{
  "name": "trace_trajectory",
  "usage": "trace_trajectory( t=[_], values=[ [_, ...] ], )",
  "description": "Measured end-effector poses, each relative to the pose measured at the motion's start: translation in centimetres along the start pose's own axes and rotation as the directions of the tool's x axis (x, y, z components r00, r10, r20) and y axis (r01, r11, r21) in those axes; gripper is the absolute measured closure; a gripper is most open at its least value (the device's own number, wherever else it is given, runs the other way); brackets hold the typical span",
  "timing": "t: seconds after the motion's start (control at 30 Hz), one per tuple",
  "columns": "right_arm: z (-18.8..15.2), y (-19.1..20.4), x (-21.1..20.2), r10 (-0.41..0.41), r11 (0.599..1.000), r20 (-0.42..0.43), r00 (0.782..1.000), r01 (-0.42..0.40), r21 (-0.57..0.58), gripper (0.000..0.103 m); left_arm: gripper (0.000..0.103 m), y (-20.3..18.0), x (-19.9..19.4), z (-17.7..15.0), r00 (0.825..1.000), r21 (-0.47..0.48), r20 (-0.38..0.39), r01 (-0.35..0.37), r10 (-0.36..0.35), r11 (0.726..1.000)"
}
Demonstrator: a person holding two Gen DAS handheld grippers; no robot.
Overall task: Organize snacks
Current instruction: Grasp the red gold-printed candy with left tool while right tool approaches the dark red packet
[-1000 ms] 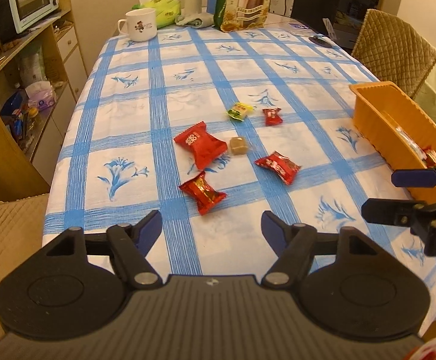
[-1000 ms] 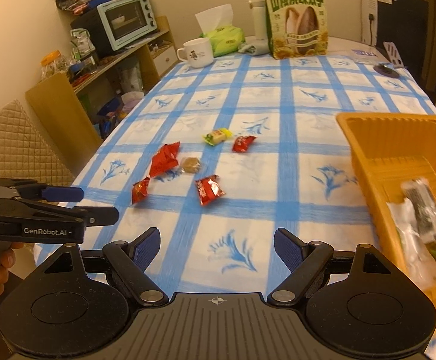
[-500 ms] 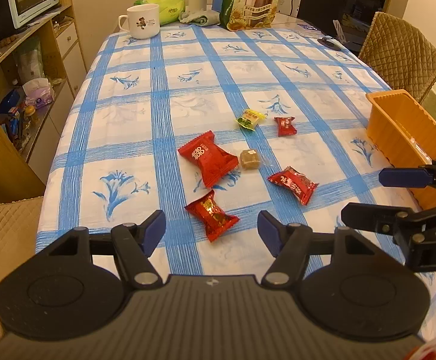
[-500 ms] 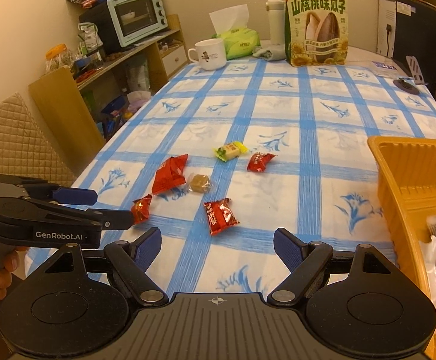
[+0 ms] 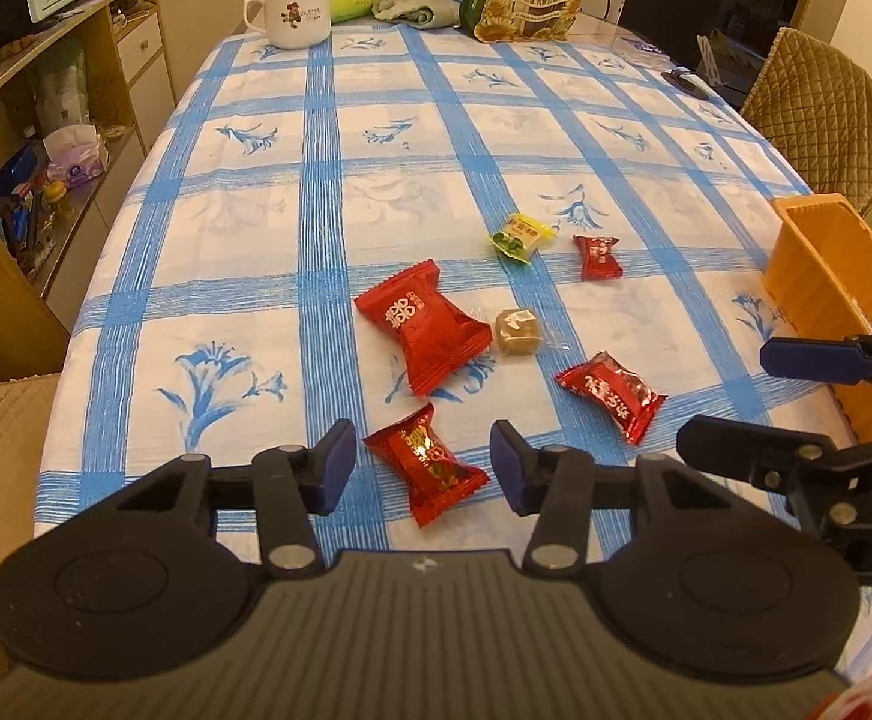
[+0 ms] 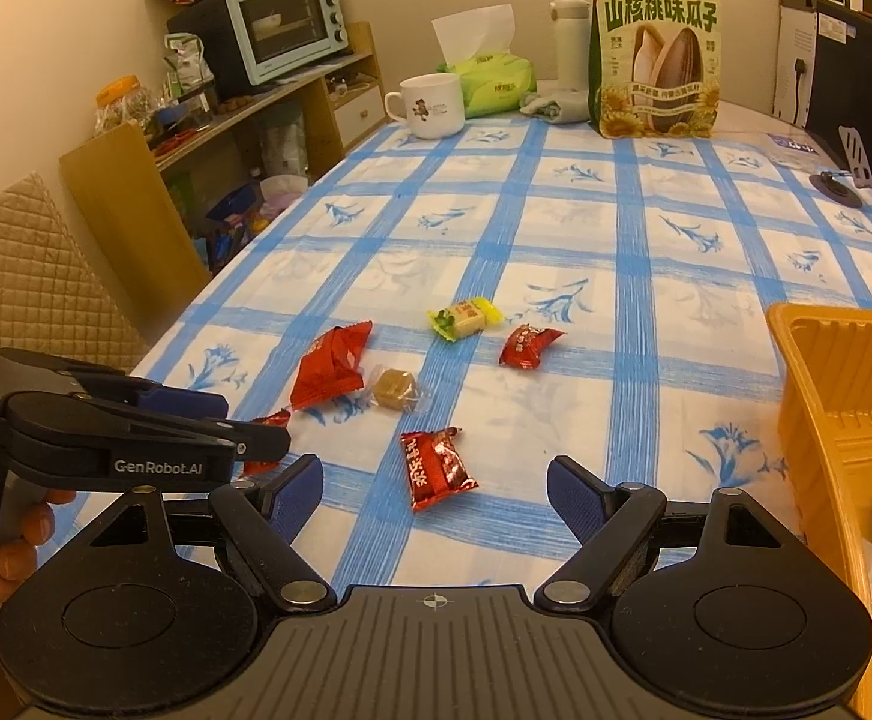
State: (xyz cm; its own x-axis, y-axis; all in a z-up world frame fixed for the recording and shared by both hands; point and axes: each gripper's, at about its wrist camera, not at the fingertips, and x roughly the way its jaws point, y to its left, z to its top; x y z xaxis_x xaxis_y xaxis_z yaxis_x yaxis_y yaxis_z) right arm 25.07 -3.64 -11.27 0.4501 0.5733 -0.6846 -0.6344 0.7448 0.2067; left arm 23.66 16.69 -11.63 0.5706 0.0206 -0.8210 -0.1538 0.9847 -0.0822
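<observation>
A table (image 5: 375,138) in a blue-checked floral cloth is filling both views. At its right edge an orange basket (image 6: 844,396) is sitting, with wrapped packets lying inside it. At the far end a large bag of sunflower seeds (image 6: 655,54) is standing upright, with a white mug (image 6: 429,105) and a green tissue pack (image 6: 490,81) to its left.

The left gripper (image 5: 420,468) is hovering low over the near edge, its jaws spread wide and gripping nothing. Between its fingertips a small red snack (image 5: 426,465) is lying flat on the cloth, its long axis running diagonally from near right to far left. Just beyond it the biggest red packet (image 5: 423,324) is lying on a similar diagonal, with a brown cube candy (image 5: 517,333) just beside its right end.

The right gripper (image 6: 436,492) is also gaping wide and empty. In front of it a red candy (image 6: 436,468) is lying with its long axis pointing roughly away from the camera, twisted ends near and far. Farther out, a yellow-green candy (image 6: 466,318) and a small red candy (image 6: 529,345) are lying near each other, apart from the rest.
</observation>
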Motion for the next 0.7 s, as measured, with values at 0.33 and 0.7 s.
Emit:
trace_trajectory(
  t=[0.33,0.7],
  values=[
    [0.4,-0.1,0.9,0.005,1.0,-0.011,1.0,-0.005,-0.008,0.021,0.078,0.5,1.5,-0.4,1.0,0.004,-0.028,-0.001,0.001,1.0],
    [0.7,0.2,2.4,0.015,0.998,-0.03,0.999,-0.017,-0.06,0.021,0.085,1.2,1.3,-0.7,1.0,0.057,-0.01,-0.002,0.003,0.998]
  ],
)
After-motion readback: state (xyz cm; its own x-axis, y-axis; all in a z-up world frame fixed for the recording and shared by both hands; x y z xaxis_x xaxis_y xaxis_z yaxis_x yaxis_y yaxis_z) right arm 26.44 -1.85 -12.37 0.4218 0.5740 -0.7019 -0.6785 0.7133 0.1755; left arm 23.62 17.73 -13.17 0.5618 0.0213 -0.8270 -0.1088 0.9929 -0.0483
